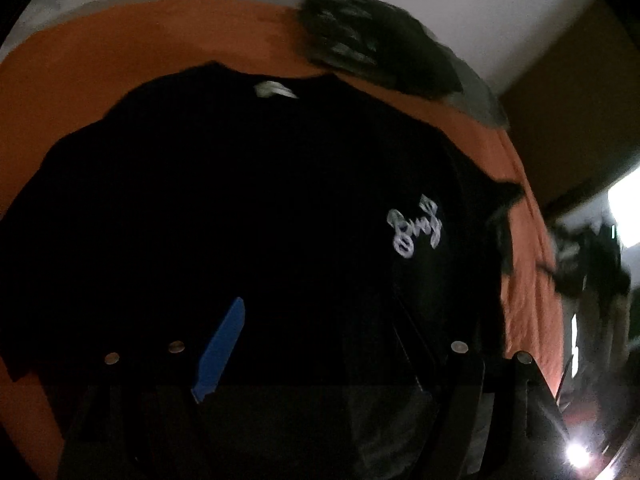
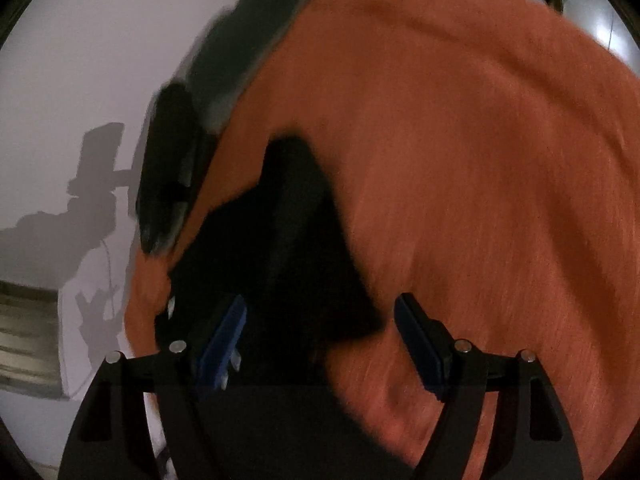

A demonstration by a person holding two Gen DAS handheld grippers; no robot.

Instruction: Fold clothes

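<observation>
A black short-sleeved T-shirt with white script lettering on its chest (image 1: 256, 220) lies spread flat on the orange cloth-covered surface (image 1: 120, 52), its collar and pale neck label (image 1: 275, 90) pointing toward the far edge and its body taking up most of the middle of the surface. In the left wrist view the left gripper (image 1: 320, 344) sits low over the near part of the shirt; one blue finger pad (image 1: 221, 350) shows clearly against the black fabric, while the other finger is lost in the dark, though the spacing of the finger mounts suggests the jaws stand apart with nothing pinched between them. Near the far right corner of the surface rests a folded dark green and grey patterned garment (image 1: 372, 40), well apart from the shirt's collar. In the right wrist view the right gripper (image 2: 320, 320) has its two blue-padded fingers (image 2: 222, 340) spread wide, with a black sleeve of the shirt (image 2: 296, 240) lying on the orange cloth between and beyond them, not clamped. The picture is blurred, so whether the pads touch the fabric cannot be told. The folded dark garment appears at the surface's edge beside the white wall (image 2: 80, 60).
</observation>
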